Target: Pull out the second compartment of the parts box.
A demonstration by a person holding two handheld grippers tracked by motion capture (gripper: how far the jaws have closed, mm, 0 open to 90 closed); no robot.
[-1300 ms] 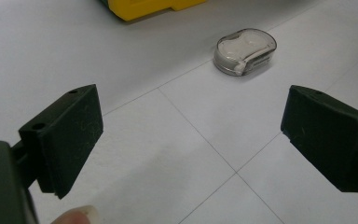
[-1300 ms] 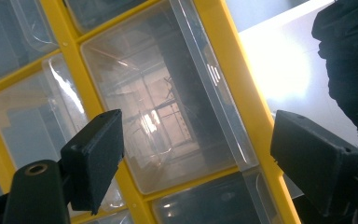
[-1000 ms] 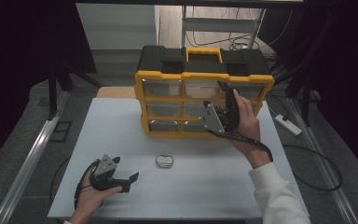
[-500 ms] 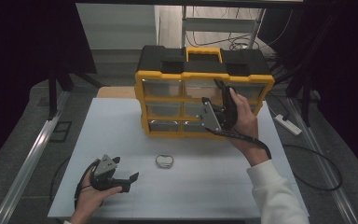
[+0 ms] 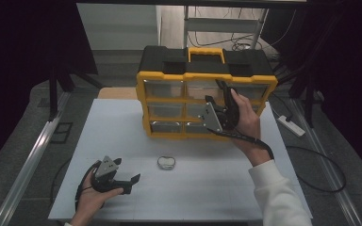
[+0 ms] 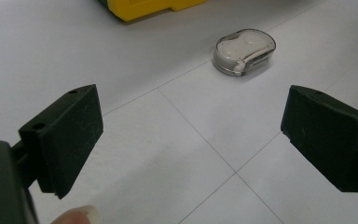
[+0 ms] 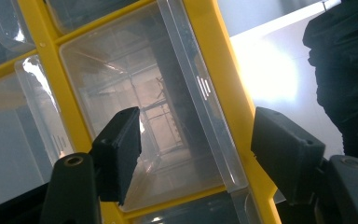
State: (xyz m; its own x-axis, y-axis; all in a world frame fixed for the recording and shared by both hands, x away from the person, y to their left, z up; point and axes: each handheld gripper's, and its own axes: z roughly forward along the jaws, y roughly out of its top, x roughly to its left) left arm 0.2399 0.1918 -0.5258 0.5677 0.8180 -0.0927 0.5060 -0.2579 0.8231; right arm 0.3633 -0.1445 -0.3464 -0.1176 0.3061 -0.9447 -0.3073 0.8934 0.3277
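- A person works at a white worktop holding a two-jaw gripper in each hand. At the far side stands a yellow and black drawer organiser with clear plastic drawers.
- The right gripper is raised against the organiser's front, at the right-hand clear drawer of the middle row. Its jaws have just been closing, but in the right gripper view they stand apart – one in front of the drawer face, the other over the yellow frame post to the drawer's right. Nothing is gripped yet.
- The left gripper rests low on the near left of the worktop, jaws released and wide.
- A small translucent case lies on the worktop near the middle, between the left gripper and the organiser, touching neither.
- Risks, as a judgement: the jaws straddle drawer edge and frame post together, so closing further could clamp the fixed frame, and the drawer would not slide.
- The smooth clear plastic may let the pads slip off.
- A hard pull could drag or tip the organiser toward the person – the left gripper is not bracing it.
- The case could be knocked if the organiser slides nearer.
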